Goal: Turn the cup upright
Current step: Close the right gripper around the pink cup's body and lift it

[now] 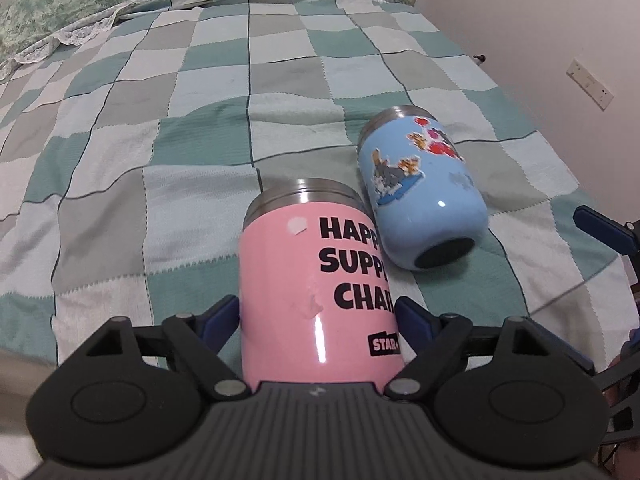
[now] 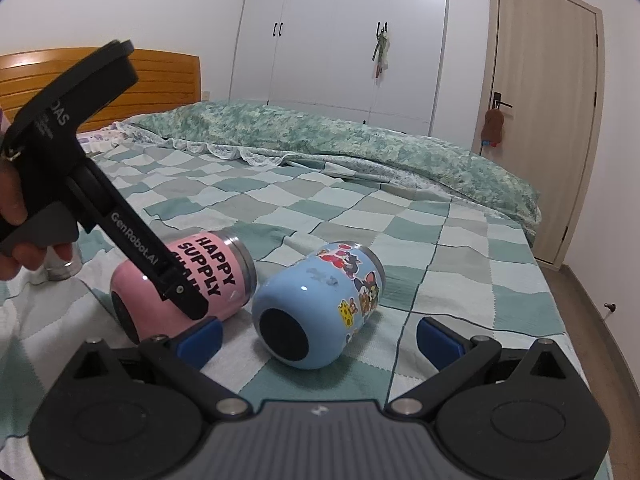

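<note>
A pink cup (image 1: 312, 292) with black lettering lies on its side on the checkered bedspread, and my left gripper (image 1: 318, 318) is shut on its body, steel rim pointing away. It also shows in the right wrist view (image 2: 188, 280), with the left gripper (image 2: 176, 292) across it. A blue cup (image 1: 420, 192) with cartoon stickers lies on its side just right of it, base toward me. In the right wrist view the blue cup (image 2: 316, 304) lies between and just ahead of my right gripper (image 2: 320, 338), which is open and empty.
The checkered bedspread (image 1: 160, 140) covers the bed. A green floral quilt (image 2: 340, 140) lies folded along the far side. A wooden headboard (image 2: 160, 84) stands at the left, wardrobe doors (image 2: 340, 40) and a door (image 2: 544, 120) behind. The bed's edge (image 2: 560, 320) drops to the floor at the right.
</note>
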A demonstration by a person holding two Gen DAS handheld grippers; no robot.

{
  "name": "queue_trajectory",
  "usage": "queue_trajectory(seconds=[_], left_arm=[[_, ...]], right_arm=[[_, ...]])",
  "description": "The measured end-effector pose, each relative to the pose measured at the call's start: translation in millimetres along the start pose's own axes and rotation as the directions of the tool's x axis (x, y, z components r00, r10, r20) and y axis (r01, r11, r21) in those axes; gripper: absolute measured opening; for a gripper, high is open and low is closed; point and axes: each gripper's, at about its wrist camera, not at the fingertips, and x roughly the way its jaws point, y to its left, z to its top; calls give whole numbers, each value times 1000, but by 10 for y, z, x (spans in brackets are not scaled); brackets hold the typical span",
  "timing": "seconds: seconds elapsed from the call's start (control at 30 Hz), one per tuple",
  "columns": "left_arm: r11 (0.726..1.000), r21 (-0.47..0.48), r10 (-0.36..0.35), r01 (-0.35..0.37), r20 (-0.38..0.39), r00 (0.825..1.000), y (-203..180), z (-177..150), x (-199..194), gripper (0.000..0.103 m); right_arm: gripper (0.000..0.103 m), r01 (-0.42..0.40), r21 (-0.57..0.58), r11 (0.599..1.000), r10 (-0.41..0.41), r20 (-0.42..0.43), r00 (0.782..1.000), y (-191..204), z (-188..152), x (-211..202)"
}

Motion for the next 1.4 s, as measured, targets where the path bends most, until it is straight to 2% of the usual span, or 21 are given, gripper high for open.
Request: queue_trajectory(seconds=[0.33,0.6,0.8,1.0,1.13,1.37,1.4], left_arm=[[1000,-5,-29,30,67,997,-142,-520,-618,85],[997,-75,-25,33,104,994,-194,-1052,-977,85],[986,-164,-10,29,114,993,-223,-1422,-999,85],[986,-169,33,-9,138,990,-294,-1662,-929,85],[986,-168,47,-19,167,985,-324,-1734,-926,85],[988,-154,40,-14,163,986,-322,-1750,-921,86],[989,-144,41,-18,159,986,-328,-1750,-926,89]], right_arm=[[103,26,-15,1000,-26,22,999,260,7,-692],[103,12,-31,999,-11,27,1000,533,-116,-1202],[103,-2,-33,999,3,14,1000,683,-275,-1452],[103,-6,-35,999,6,-4,1000,772,-414,-1610],[103,-1,-29,1000,1,-14,1000,797,-484,-1678],[103,4,-28,1000,-5,-26,1000,842,-516,-1724],[103,5,-30,1000,-5,-27,1000,848,-507,-1726]])
